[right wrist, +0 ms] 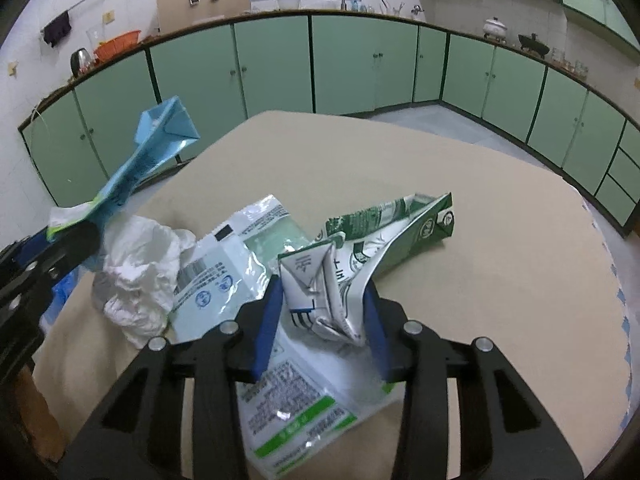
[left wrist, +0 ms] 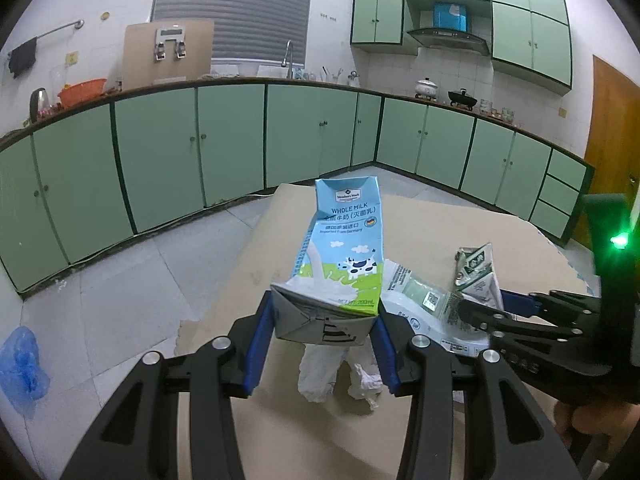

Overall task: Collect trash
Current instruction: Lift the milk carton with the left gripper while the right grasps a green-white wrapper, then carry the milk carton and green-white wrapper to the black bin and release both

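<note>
Your left gripper [left wrist: 324,332] has its blue fingers [left wrist: 256,340] pressed on the bottom end of the blue whole-milk carton [left wrist: 344,248], which it holds lifted clear of the tan bench [right wrist: 480,280], up and to the left of the trash pile. Your right gripper [right wrist: 320,316] has its fingers [right wrist: 268,320] closed partway on the crushed near end of the green carton [right wrist: 360,248]; the carton's far end lies on the bench. Just left of the green carton lies a flat white-and-green plastic wrapper [right wrist: 224,264], running under your right fingers. Left of that wrapper sits a crumpled white tissue [right wrist: 140,272], touching it.
</note>
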The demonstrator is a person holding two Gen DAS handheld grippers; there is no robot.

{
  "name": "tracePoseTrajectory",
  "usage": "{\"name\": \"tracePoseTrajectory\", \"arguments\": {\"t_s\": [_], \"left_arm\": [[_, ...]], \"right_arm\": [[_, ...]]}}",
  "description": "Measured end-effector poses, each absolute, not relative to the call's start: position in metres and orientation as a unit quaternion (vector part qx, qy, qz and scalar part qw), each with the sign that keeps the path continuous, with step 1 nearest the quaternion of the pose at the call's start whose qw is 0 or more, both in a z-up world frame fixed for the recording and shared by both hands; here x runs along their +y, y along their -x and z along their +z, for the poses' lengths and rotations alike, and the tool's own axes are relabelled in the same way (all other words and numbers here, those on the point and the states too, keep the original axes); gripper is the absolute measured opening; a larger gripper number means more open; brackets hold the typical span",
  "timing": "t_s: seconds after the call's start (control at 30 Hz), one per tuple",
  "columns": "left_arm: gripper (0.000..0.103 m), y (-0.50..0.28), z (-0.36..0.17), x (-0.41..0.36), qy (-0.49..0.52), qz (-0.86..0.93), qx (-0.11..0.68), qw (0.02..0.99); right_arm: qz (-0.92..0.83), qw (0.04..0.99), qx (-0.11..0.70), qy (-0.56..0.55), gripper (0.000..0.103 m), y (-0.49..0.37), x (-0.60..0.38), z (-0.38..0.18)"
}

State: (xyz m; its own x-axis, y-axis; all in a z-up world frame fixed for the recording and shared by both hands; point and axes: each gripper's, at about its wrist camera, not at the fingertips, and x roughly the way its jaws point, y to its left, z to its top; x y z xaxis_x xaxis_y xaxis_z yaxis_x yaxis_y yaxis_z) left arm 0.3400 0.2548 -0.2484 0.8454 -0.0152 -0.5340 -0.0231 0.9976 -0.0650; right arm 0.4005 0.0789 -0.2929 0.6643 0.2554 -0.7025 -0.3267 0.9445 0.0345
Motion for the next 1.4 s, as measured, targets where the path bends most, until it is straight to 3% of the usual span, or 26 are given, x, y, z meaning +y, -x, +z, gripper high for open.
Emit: {"name": "tracePoseTrajectory", "arguments": {"t_s": [0.7, 1.03, 1.4], "left_arm": [[0.045, -0.293, -0.198, 0.191, 0.012, -0.015, 0.256, 0.966], [0.045, -0.269, -0.195, 0.08, -0.013, -0.098, 0.272, 0.957], [0.045, -0.267, -0.215, -0.074, -0.049, -0.229, 0.308, 0.922]], "right_arm": [[0.153, 0.933, 0.325, 0.014, 0.036, -0.308, -0.024, -0.215], [0.098, 0.944, 0.314, -0.002, 0.036, -0.25, -0.125, -0.198], [-0.001, 0.938, 0.343, -0.041, 0.035, -0.212, -0.274, -0.229]]}}
